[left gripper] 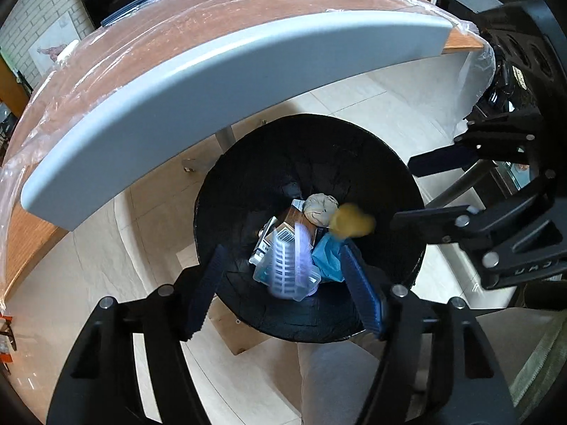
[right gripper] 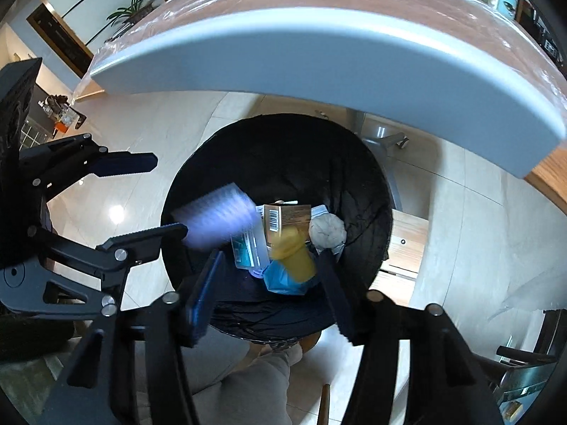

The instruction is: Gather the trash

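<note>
Black-lined bin (left gripper: 248,184) is standing on the floor below the table edge (left gripper: 212,81). Left gripper (left gripper: 283,279) and right gripper (right gripper: 269,283) are both hovering over its rim with jaws apart, gripping nothing. Blurred white plastic piece (left gripper: 287,265) and yellow item (right gripper: 294,251) are lying free among the trash inside.

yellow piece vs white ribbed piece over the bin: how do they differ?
Colour: the yellow piece is solid yellow; the white ribbed piece is pale white-lilac.
Shape: the yellow piece is a rounded lump; the white ribbed piece is flat, long and slatted.
Place: the yellow piece sits in line with the right hand-held gripper, the white ribbed piece with the left hand-held gripper.
Shared: both are motion-blurred over the black bin, and no pads press on them.
</note>
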Demonstrator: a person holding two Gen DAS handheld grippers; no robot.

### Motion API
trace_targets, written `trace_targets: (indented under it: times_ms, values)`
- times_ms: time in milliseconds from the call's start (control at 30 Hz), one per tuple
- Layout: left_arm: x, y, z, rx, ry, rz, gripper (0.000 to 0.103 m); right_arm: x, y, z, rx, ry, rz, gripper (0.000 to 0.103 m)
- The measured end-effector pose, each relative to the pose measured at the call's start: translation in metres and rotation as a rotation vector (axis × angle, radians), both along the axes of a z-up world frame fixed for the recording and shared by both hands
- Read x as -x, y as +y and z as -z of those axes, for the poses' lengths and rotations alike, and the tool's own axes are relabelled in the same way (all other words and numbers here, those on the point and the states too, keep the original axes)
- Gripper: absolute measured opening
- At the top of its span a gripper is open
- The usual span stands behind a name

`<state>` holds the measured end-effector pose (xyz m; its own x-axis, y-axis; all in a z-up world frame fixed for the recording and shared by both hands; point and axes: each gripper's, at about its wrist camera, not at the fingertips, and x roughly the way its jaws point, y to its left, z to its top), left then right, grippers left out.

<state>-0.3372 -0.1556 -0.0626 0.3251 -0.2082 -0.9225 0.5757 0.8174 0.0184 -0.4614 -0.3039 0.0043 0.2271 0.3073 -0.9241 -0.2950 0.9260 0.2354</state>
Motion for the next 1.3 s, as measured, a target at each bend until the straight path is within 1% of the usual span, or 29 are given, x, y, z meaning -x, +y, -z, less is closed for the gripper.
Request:
trace_targets:
  times_ms: [33,133,167,233,267,300,333,367,400,467,500,533,567,600,633,667,733,800,833,967,1000,1100,1167,1300]
  values:
    - [0.001,0.001,-0.002,0.002,0.001,-0.001,0.068,0.001,-0.002,-0.001,0.005,-0.003,0.004,0.06]
    - [0.002,0.007,-0.01,0.022,0.007,0.001,0.068,0.005,-0.01,-0.012,-0.001,-0.01,0.016,0.064]
    - [0.003,0.008,-0.016,0.033,0.006,0.007,0.068,0.008,-0.015,-0.018,-0.009,-0.014,0.018,0.07]
    - [0.007,0.012,-0.033,0.055,-0.009,0.024,0.068,0.013,-0.02,-0.039,-0.035,-0.036,0.011,0.077]
    - [0.01,0.015,-0.047,0.081,-0.025,0.042,0.069,0.015,-0.023,-0.051,-0.055,-0.054,0.0,0.083]
    - [0.011,0.016,-0.059,0.104,-0.041,0.054,0.074,0.017,-0.024,-0.069,-0.082,-0.09,-0.015,0.086]
    - [0.013,0.019,-0.079,0.141,-0.078,0.071,0.08,0.018,-0.027,-0.083,-0.097,-0.125,-0.025,0.093]
    - [0.013,0.023,-0.099,0.175,-0.126,0.077,0.091,0.017,-0.029,-0.097,-0.105,-0.165,-0.029,0.097]
    - [0.01,0.026,-0.114,0.198,-0.17,0.074,0.098,0.013,-0.033,-0.113,-0.103,-0.217,-0.021,0.099]
    - [-0.004,0.037,-0.147,0.241,-0.294,0.027,0.101,-0.006,-0.045,-0.136,-0.067,-0.303,0.041,0.099]
    - [-0.012,0.04,-0.155,0.246,-0.329,-0.004,0.101,-0.017,-0.052,-0.142,-0.057,-0.329,0.077,0.099]
    - [-0.03,0.047,-0.165,0.252,-0.366,-0.053,0.101,-0.03,-0.06,-0.146,-0.045,-0.347,0.121,0.099]
    - [-0.047,0.053,-0.169,0.245,-0.39,-0.103,0.101,-0.05,-0.072,-0.148,-0.015,-0.358,0.194,0.099]
    - [-0.063,0.056,-0.171,0.234,-0.401,-0.144,0.101,-0.066,-0.081,-0.148,0.003,-0.361,0.243,0.099]
    - [-0.084,0.062,-0.172,0.223,-0.415,-0.194,0.101,-0.079,-0.092,-0.146,0.008,-0.363,0.273,0.099]
    - [-0.103,0.069,-0.17,0.211,-0.417,-0.238,0.101,-0.1,-0.105,-0.142,0.02,-0.356,0.325,0.099]
    - [-0.142,0.081,-0.163,0.187,-0.412,-0.328,0.101,-0.131,-0.126,-0.133,0.044,-0.333,0.394,0.099]
    - [-0.172,0.093,-0.152,0.171,-0.41,-0.382,0.101,-0.161,-0.147,-0.117,0.081,-0.307,0.455,0.099]
    - [-0.192,0.1,-0.144,0.144,-0.397,-0.418,0.101,-0.174,-0.155,-0.11,0.105,-0.3,0.472,0.099]
    - [-0.248,0.119,-0.113,0.124,-0.324,-0.511,0.101,-0.217,-0.174,-0.082,0.195,-0.247,0.521,0.099]
    - [-0.258,0.125,-0.106,0.129,-0.309,-0.528,0.101,-0.225,-0.181,-0.076,0.217,-0.24,0.531,0.099]
    - [-0.28,0.137,-0.093,0.106,-0.288,-0.571,0.101,-0.247,-0.195,-0.063,0.259,-0.232,0.569,0.099]
    - [-0.292,0.143,-0.085,0.092,-0.271,-0.59,0.101,-0.257,-0.201,-0.057,0.26,-0.231,0.583,0.099]
    - [-0.308,0.15,-0.076,0.087,-0.254,-0.598,0.101,-0.271,-0.214,-0.053,0.248,-0.253,0.618,0.099]
